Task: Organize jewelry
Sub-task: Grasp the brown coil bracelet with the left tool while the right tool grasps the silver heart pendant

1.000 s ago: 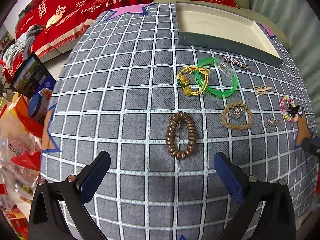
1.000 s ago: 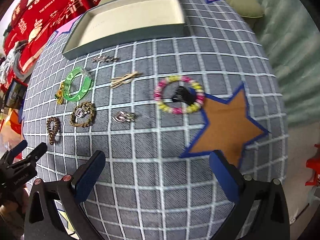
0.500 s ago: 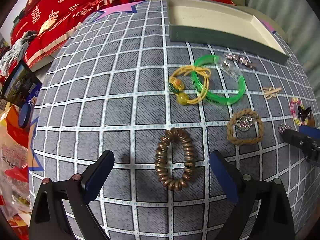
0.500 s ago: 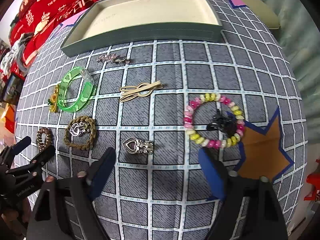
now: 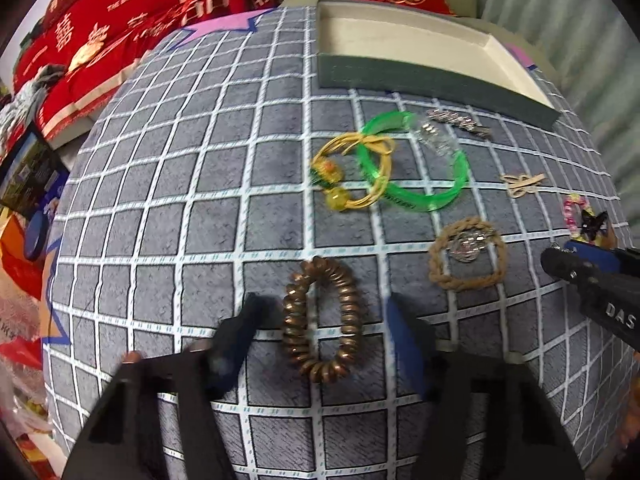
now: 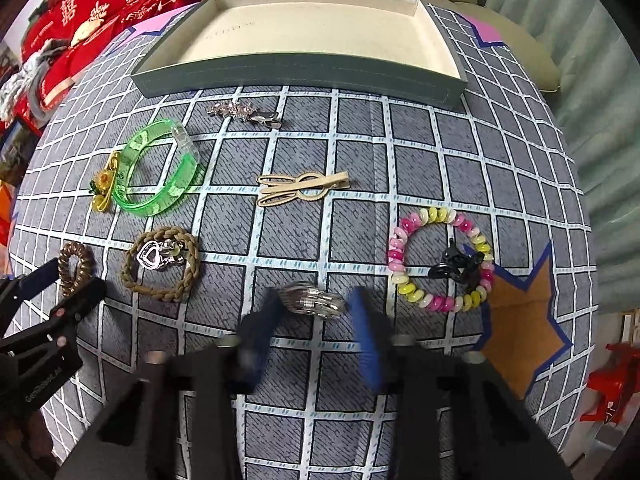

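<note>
Between the closing fingers of the left claw [image 5: 320, 320] lay the brown coil hair tie [image 5: 322, 320], and between those of the right claw [image 6: 314, 312] the silver clip [image 6: 312, 300], neither yet clamped, while ahead the tray [image 6: 304, 76] held nothing, sorting unstarted.
</note>
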A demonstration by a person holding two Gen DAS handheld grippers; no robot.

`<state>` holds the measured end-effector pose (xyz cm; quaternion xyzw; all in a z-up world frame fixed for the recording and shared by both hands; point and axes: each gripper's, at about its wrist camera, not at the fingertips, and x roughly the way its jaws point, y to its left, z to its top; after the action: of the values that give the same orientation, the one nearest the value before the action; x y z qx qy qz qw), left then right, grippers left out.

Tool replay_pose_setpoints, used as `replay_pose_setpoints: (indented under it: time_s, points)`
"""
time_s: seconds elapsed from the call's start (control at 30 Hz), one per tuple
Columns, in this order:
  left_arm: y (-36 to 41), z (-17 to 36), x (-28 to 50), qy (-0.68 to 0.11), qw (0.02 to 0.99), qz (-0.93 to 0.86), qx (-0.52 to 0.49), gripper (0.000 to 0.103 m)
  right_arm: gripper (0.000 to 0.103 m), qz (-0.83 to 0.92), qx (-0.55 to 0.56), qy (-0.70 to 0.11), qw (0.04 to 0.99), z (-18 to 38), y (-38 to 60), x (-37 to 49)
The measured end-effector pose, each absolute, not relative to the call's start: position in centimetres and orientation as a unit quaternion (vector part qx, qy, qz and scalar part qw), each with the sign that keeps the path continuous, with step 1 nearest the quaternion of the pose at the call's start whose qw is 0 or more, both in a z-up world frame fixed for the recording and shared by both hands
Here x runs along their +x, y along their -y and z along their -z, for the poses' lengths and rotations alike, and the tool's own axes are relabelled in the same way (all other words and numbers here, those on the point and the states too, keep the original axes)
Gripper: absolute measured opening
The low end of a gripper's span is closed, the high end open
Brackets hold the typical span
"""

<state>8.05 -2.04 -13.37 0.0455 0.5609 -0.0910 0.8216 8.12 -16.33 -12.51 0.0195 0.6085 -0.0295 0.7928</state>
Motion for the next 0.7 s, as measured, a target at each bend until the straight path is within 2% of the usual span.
replay_pose_setpoints:
  time_s: [0.03, 0.07, 0.13, 0.4, 0.7]
  points:
    - [2.3, 13.2, 8.0, -0.558, 0.823, 0.097, 0.049, 0.04, 0.034, 0.029, 0.023, -0.608, 0.793, 12.6, 16.1, 8.3]
    - [2.5, 13.2, 8.1, -0.559, 0.822, 0.101, 0.051, 0.04, 0.034, 0.028, 0.029, -0.607, 0.794, 12.3, 16.6, 7.6]
    - [2.2, 13.1, 8.2, -0.56, 0.82, 0.111, 0.041, 0.032, 0.034, 0.027, 0.043, -0.605, 0.795, 12.0, 16.7, 7.3]
    - [0.5, 11.7, 8.4, -0.561, 0.817, 0.137, -0.008, 0.032, 0.034, 0.025, 0.088, -0.595, 0.799, 10.1, 18.9, 5.8]
    - [0.4, 9.5, 8.3, -0.549, 0.824, 0.141, -0.015, 0.032, 0.034, 0.001, 0.139, -0.579, 0.803, 7.1, 21.4, 4.8]
